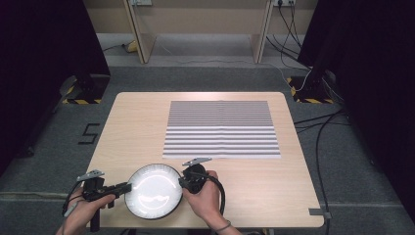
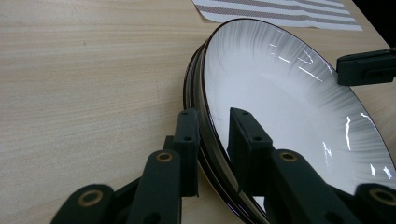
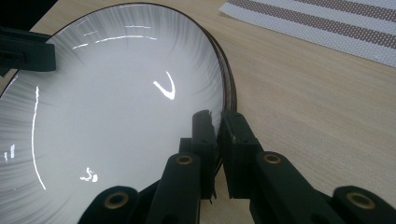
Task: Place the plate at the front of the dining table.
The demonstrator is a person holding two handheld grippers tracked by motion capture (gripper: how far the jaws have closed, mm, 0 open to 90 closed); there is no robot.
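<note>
A stack of white plates (image 1: 152, 191) with dark rims lies near the table's front edge. My left gripper (image 1: 128, 187) comes in from the left. In the left gripper view its jaws (image 2: 212, 121) close over the stack's rim (image 2: 201, 93), one outside and one on the white inner face. From the right, my right gripper (image 1: 181, 182) reaches the opposite rim. Its jaws (image 3: 218, 122) are pinched tight on the thin edge of the top plate (image 3: 116, 107). Each gripper's black tip shows across the plate in the other's view: the right one (image 2: 366, 67), the left one (image 3: 25, 51).
A grey-and-white striped mat (image 1: 221, 129) lies flat on the far half of the wooden table (image 1: 137, 127), just beyond the plates. Bare wood lies left and right of the stack. Cables run over the floor to the right.
</note>
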